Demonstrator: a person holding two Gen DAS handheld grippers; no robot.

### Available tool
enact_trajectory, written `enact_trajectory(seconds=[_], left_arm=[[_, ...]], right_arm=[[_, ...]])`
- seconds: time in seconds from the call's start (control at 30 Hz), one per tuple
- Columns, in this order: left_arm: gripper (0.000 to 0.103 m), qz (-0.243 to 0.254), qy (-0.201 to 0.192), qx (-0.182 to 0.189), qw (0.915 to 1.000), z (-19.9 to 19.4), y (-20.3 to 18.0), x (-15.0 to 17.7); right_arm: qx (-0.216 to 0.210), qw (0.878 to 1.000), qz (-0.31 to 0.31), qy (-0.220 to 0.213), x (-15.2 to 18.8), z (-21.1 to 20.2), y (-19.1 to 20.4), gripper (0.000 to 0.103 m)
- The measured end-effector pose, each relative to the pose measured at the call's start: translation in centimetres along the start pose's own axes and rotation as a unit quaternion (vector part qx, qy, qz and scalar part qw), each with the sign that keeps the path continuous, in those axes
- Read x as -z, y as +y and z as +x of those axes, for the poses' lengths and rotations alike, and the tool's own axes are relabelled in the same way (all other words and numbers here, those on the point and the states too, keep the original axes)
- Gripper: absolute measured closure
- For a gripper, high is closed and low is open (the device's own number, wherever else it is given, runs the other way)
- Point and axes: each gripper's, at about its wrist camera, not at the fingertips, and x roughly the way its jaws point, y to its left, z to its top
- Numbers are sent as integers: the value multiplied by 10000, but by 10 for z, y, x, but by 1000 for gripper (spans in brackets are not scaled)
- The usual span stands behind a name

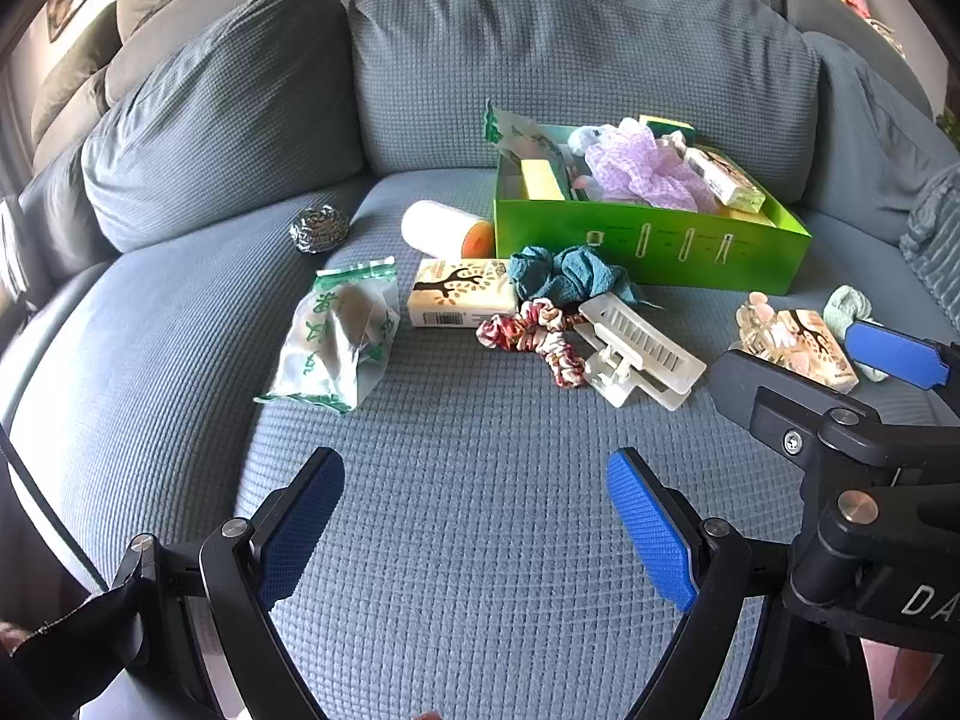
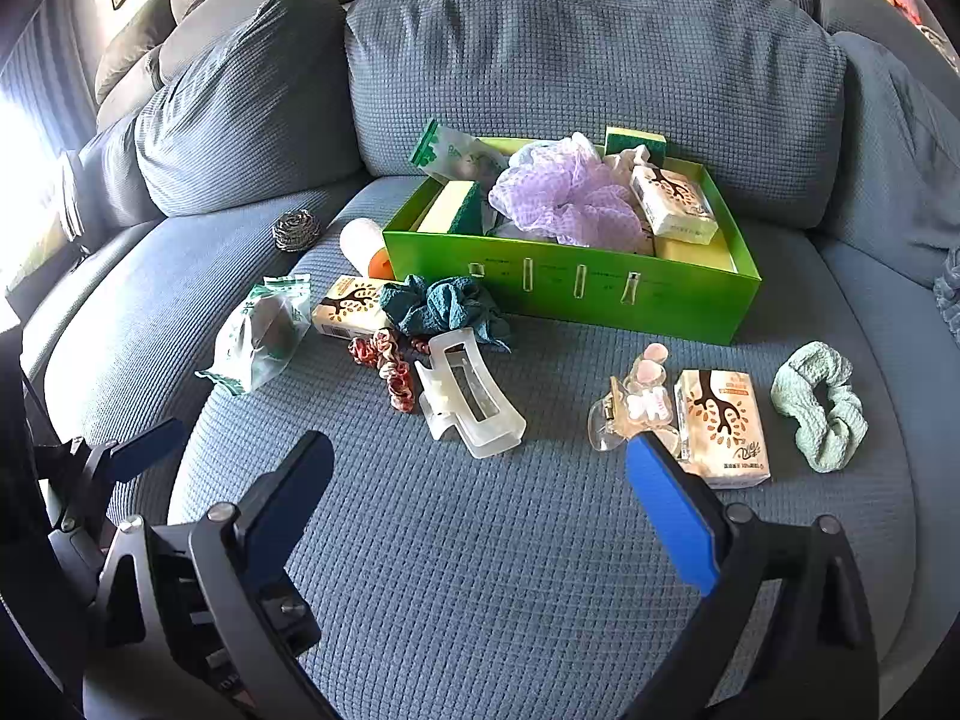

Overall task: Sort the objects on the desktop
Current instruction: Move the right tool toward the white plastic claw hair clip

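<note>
A green box [image 1: 654,252] [image 2: 576,294] sits on the sofa seat, holding a purple bath pouf [image 2: 564,192], sponges and a tissue pack. In front of it lie a white hair claw [image 1: 636,348] [image 2: 468,402], a red patterned scrunchie [image 1: 534,330] [image 2: 387,363], a teal cloth [image 1: 564,276] [image 2: 444,303], a tissue pack [image 1: 462,300] [image 2: 351,306] and a green-printed bag [image 1: 342,336] [image 2: 261,333]. My left gripper [image 1: 474,516] hovers open over bare cushion. My right gripper [image 2: 480,492] is open too, its right pad near a second tissue pack [image 2: 723,426] and a clear clip [image 2: 630,408].
A steel scourer [image 1: 318,228] [image 2: 295,229] and a white roll with an orange end [image 1: 447,231] [image 2: 366,246] lie left of the box. A mint scrunchie [image 2: 822,405] lies at the right. Sofa back cushions [image 1: 570,60] rise behind everything. The right gripper's body [image 1: 840,426] fills the left view's right side.
</note>
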Motion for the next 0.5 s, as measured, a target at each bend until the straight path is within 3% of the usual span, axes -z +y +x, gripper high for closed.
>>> enact_trajectory(seconds=[0.5], left_arm=[[13,122,20,119,9999,2,-3,1]], right_arm=[[-14,10000,17,45,-1,5,-1,4]])
